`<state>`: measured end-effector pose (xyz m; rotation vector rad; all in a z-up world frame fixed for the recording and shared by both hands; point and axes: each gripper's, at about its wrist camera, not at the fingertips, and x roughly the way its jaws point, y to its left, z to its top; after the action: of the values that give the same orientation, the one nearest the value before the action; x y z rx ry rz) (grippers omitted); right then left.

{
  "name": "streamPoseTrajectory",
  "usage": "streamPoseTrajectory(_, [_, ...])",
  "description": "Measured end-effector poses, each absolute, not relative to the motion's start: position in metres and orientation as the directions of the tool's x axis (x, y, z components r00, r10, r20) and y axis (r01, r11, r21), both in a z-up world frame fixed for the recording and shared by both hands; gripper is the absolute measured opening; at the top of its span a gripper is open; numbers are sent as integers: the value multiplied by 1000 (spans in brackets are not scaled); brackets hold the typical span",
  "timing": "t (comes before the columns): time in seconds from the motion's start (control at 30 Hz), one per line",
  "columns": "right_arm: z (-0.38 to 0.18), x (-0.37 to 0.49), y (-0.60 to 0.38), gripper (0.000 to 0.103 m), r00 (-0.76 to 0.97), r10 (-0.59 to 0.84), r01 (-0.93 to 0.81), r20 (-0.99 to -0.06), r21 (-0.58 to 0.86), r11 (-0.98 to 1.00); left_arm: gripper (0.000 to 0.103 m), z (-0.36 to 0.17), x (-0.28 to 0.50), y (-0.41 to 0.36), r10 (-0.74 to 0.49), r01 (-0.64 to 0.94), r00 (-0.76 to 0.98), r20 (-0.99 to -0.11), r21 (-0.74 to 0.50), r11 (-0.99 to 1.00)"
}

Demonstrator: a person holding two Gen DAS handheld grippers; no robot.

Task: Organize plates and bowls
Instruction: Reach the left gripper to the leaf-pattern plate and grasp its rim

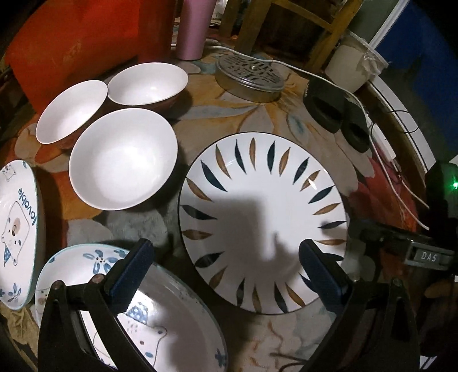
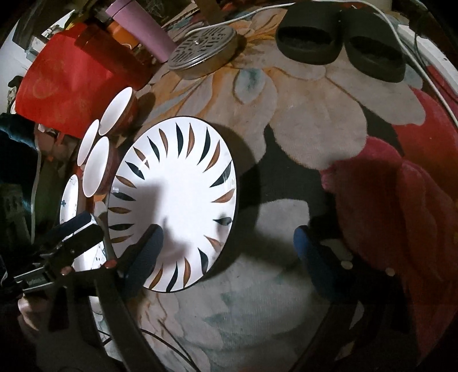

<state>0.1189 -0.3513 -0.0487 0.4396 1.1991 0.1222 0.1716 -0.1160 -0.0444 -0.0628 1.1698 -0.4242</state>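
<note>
A large white plate with blue and brown leaf marks (image 1: pixel 263 223) lies on the flowered cloth; it also shows in the right wrist view (image 2: pixel 174 206). Three white bowls with brown outsides (image 1: pixel 123 160) stand to its left, also seen in the right wrist view (image 2: pixel 97 163). Two blue-patterned bear dishes (image 1: pixel 160 323) (image 1: pixel 17 237) lie at the near left. My left gripper (image 1: pixel 226 274) is open above the leaf plate's near-left part. My right gripper (image 2: pixel 229 254) is open, straddling the plate's near right rim, left finger over the plate.
A round metal tin with a pierced lid (image 1: pixel 249 77), a pink tumbler (image 1: pixel 194 28), a red bag (image 1: pixel 71 48), two black slippers (image 2: pixel 340 37) and white cables (image 1: pixel 383 148) sit at the back and right. A wooden chair (image 1: pixel 289 25) stands behind.
</note>
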Motion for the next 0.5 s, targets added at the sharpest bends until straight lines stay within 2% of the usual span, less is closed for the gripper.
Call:
streamPoseTrajectory(0.03, [-50,122,-351,90,367,324,135,-872,395,909,95,-46,172,-115,-353,290,323,-878,-263,920])
streamPoseTrajectory(0.07, [-52,123,-350,88,368,329,132,-870,399,907,88,-49,174,-115,-349,285,327,-878,-260,922])
streamPoseTrajectory(0.17, [-56,128,-348,82,360,338,125,-870,403,906,82,-53,178,-113,-357,269,326,-875,-276,923])
streamPoseTrajectory(0.23, [-59,131,-349,80,356,341,126,-870,406,905,61,-55,182,-114,-360,275,326,-874,-277,921])
streamPoseTrajectory(0.27, [-60,133,-350,78,357,341,129,-870,407,904,57,-57,184,-114,-339,271,326,-882,-256,928])
streamPoseTrajectory(0.4, [-64,140,-352,69,354,335,134,-873,402,906,43,-67,191,-111,-322,250,294,-900,-253,934])
streamPoseTrajectory(0.5, [-66,144,-352,65,352,335,129,-874,400,907,43,-70,194,-111,-301,238,294,-907,-235,942])
